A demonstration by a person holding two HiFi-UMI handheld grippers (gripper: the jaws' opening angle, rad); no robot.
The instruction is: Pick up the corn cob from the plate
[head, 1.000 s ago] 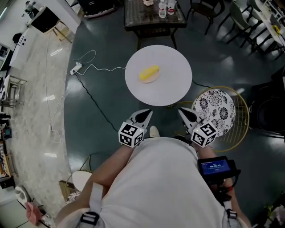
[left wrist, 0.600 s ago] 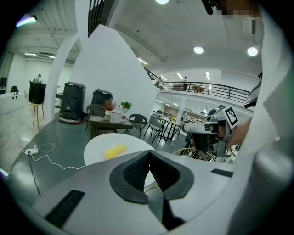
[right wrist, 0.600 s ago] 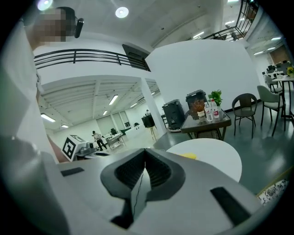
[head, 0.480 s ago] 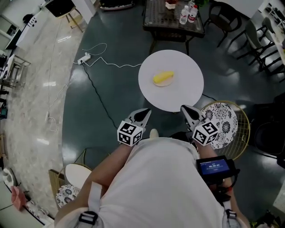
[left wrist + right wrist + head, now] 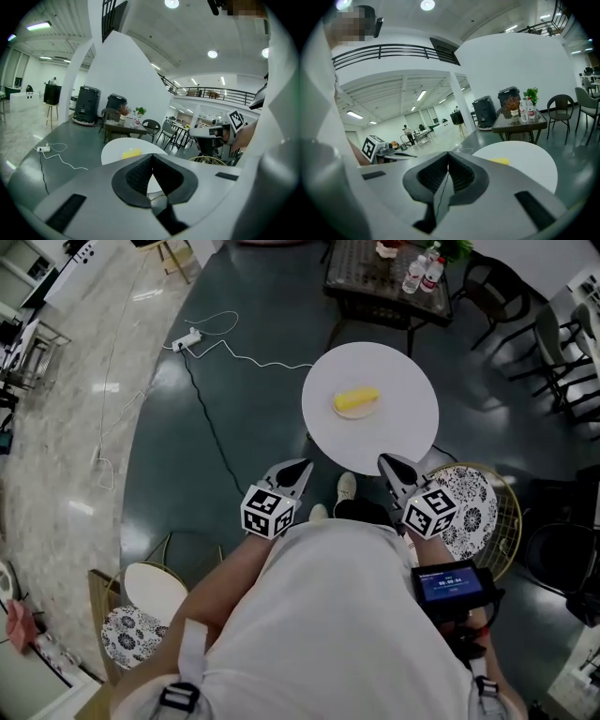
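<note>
A yellow corn cob point(image 5: 356, 399) lies on a small pale plate point(image 5: 353, 412) near the middle of a round white table point(image 5: 403, 427). Both grippers hang short of the table's near edge, held close to my body. My left gripper point(image 5: 302, 466) is shut and empty, and so is my right gripper point(image 5: 384, 461). In the left gripper view the corn cob point(image 5: 131, 153) shows just beyond the shut left gripper point(image 5: 151, 157). In the right gripper view the corn cob point(image 5: 500, 161) lies to the right of the shut right gripper point(image 5: 448, 154).
A gold wire chair with a patterned seat point(image 5: 469, 507) stands right of the table. A dark table with bottles point(image 5: 389, 277) is behind it. A power strip and cable point(image 5: 187, 338) lie on the floor to the left. A patterned stool point(image 5: 131, 629) sits at lower left.
The white table with the corn cob has come nearer to both grippers as the person stepped toward it. Both grippers stayed shut and empty.
</note>
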